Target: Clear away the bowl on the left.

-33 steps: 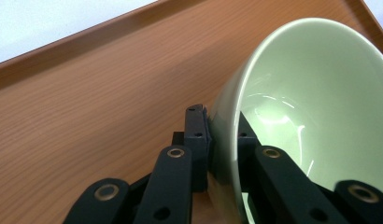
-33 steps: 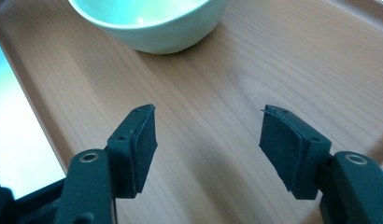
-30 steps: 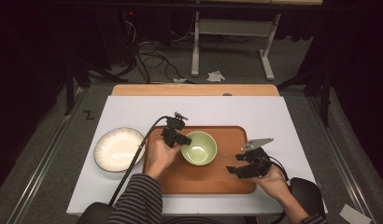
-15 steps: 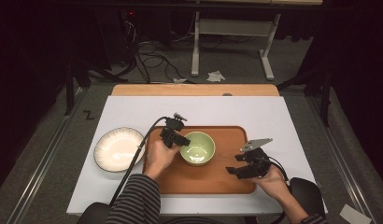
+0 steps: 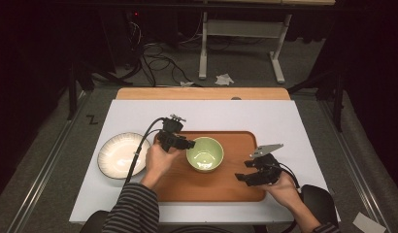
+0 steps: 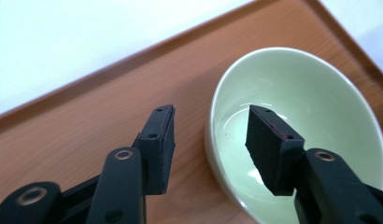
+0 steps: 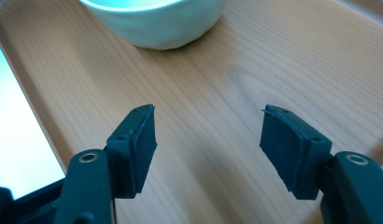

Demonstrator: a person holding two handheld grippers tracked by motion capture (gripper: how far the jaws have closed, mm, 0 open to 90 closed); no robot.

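Release step: pale green ceramic bowl (image 5: 205, 154) sits on the brown wooden tray (image 5: 236, 187). Left gripper (image 6: 210, 140) jaws have just been opening, straddling its rim, not pressing. Right gripper (image 7: 208, 149) gapes empty. Next: lift left clear.

White ribbed plate (image 5: 120, 155) on the white tabletop (image 5: 226, 116), just left of the wooden tray (image 5: 236, 182).

Left tool (image 5: 187, 144) jaws just opening, parted; right tool (image 5: 241, 176) agape.
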